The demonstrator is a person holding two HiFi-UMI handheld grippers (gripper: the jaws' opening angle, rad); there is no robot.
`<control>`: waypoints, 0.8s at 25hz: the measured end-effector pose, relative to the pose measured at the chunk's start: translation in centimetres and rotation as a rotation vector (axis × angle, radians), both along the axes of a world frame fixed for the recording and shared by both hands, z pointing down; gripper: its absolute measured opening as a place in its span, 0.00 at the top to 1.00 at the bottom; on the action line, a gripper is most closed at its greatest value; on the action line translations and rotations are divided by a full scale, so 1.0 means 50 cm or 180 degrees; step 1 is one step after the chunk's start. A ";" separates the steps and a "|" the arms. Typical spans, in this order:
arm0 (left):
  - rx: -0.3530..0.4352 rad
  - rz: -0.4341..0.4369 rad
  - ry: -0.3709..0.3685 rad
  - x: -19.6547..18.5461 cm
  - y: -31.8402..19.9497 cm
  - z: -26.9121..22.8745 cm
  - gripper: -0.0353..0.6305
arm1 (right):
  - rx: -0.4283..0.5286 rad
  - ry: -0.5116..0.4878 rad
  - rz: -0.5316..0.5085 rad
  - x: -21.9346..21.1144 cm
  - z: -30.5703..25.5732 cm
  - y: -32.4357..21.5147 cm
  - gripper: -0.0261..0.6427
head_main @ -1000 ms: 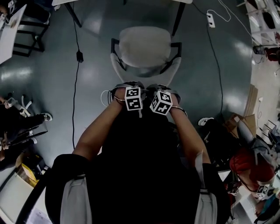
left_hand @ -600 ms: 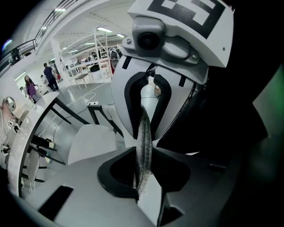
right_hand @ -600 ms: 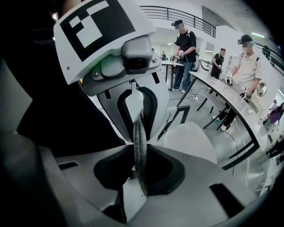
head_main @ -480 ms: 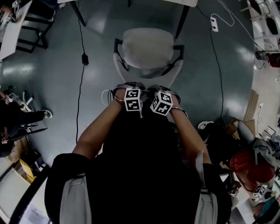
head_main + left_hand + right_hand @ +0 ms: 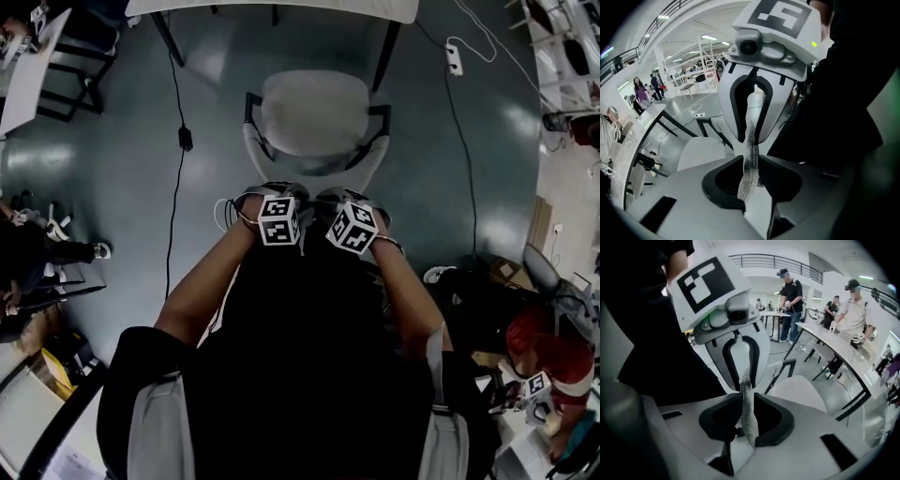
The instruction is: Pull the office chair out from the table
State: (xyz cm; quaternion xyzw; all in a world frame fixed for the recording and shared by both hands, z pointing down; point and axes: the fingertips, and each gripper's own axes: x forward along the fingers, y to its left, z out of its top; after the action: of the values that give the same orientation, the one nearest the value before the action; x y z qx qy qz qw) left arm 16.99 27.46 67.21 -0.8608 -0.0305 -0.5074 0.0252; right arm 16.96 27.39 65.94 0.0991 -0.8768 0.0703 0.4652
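White-seated and black-armed, the chair (image 5: 314, 111) is seen on the dark floor (image 5: 112, 169) just in front of the table (image 5: 281, 7). Its seat is clear of the table's edge and its backrest (image 5: 317, 175) is turned toward the person. Both grippers are held side by side at the top rim of the backrest, close together but apart. The left gripper (image 5: 751, 166) is being opened: its jaws are set either side of the thin speckled rim, which is not pinched, a sliver of gap being visible on one side. The right gripper (image 5: 747, 416) is closed narrowly on the same rim, both pads being pressed against it. A black cable (image 5: 185, 139) is laid across the floor left of the chair. People (image 5: 790, 296) are seen standing in the background of the right gripper view.
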 end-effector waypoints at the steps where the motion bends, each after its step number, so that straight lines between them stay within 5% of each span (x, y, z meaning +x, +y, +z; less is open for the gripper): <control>1: -0.0014 -0.0030 0.0048 0.000 -0.001 -0.011 0.78 | 0.0003 -0.0100 0.0086 -0.001 -0.017 -0.009 0.83; 12: -0.0136 -0.0675 0.1312 0.015 -0.103 -0.250 0.91 | 0.0424 -0.1073 0.0495 -0.012 -0.295 -0.116 0.91; 20: -0.0517 -0.1100 0.2660 0.017 -0.203 -0.500 0.93 | 0.0610 -0.2046 0.0733 0.006 -0.506 -0.161 0.93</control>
State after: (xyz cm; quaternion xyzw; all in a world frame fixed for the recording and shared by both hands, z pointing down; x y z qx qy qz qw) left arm 17.86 17.33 42.21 -0.9832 0.0866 -0.1095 -0.1172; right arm 17.28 19.33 40.65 0.2132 -0.9641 0.0673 0.1432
